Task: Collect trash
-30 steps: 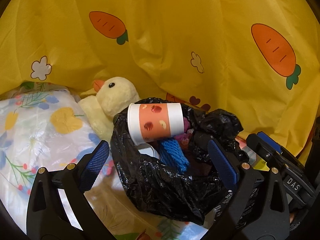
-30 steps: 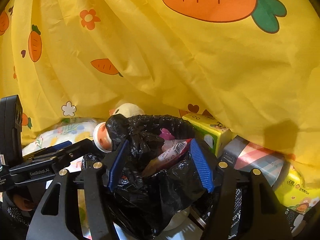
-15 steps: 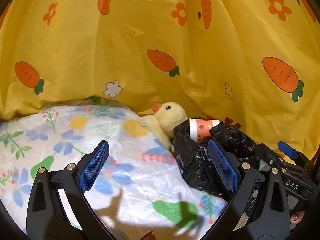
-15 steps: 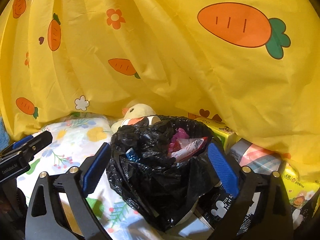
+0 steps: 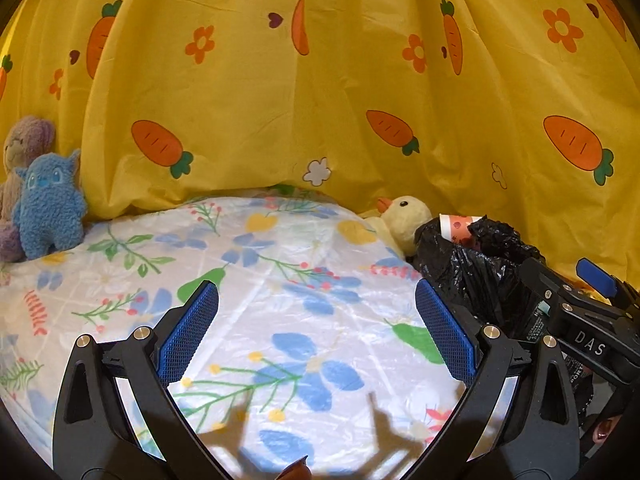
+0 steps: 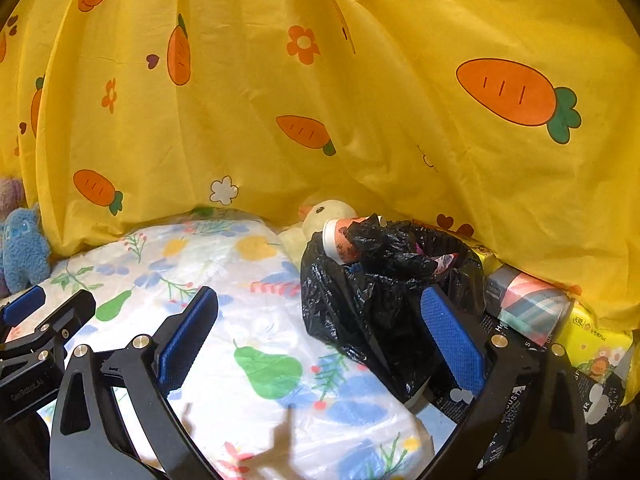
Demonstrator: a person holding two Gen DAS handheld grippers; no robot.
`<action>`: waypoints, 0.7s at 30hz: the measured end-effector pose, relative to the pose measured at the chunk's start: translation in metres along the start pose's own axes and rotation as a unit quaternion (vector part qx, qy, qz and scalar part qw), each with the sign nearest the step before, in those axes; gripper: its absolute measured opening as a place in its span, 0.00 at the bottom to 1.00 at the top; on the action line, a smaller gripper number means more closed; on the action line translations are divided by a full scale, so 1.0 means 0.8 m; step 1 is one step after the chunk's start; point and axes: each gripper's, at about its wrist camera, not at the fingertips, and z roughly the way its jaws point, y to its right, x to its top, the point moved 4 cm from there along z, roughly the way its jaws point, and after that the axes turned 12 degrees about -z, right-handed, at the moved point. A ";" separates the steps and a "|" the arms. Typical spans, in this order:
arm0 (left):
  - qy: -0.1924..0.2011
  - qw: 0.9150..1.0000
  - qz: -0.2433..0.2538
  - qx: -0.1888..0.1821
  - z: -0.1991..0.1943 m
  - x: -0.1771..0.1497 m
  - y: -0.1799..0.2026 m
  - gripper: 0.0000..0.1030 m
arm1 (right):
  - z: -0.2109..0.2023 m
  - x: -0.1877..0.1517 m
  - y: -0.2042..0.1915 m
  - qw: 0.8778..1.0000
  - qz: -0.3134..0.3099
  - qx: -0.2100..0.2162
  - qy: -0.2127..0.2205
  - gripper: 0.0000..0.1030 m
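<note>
On the table's right side, against the yellow carrot-print curtain (image 5: pixel 320 92), stands the black trash bag (image 6: pixel 384 292), its mouth open and already holding a paper cup (image 6: pixel 340 240) lying on its side at the rim, a pink-and-white wrapper (image 6: pixel 444 261) and other bits I cannot make out. By my reading the collecting is mostly or wholly done: the floral tablecloth (image 5: pixel 260 280) shows no loose rubbish in either view, only a yellow duck plush (image 5: pixel 404 220) just beside the bag, a blue plush (image 5: pixel 48 208) and a purple plush (image 5: pixel 24 140) at the far left, and tissue packs (image 6: pixel 528 304) behind the bag to the right. What may remain is closing or removing the bag, though that is a guess. The left gripper (image 5: pixel 316 328) has its fingers spread wide and empty over bare cloth; the right gripper (image 6: pixel 320 336) is likewise wide open and grasps nothing, its right finger in front of the bag's side. Compared with a second ago, both grippers have drawn back: the bag then filled the left view with the cup close between the fingers, and it now sits small at the right edge, with much more tablecloth exposed.
</note>
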 end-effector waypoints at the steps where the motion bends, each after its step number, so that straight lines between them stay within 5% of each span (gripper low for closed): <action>1: 0.001 1.000 -0.003 0.005 -0.007 -0.001 -0.006 0.94 | -0.007 -0.002 -0.005 1.000 -0.001 0.000 0.001 0.95; 21: 0.008 0.999 -0.028 0.043 -0.078 -0.031 -0.065 0.94 | -0.081 -0.028 -0.052 0.999 -0.027 0.000 0.020 0.95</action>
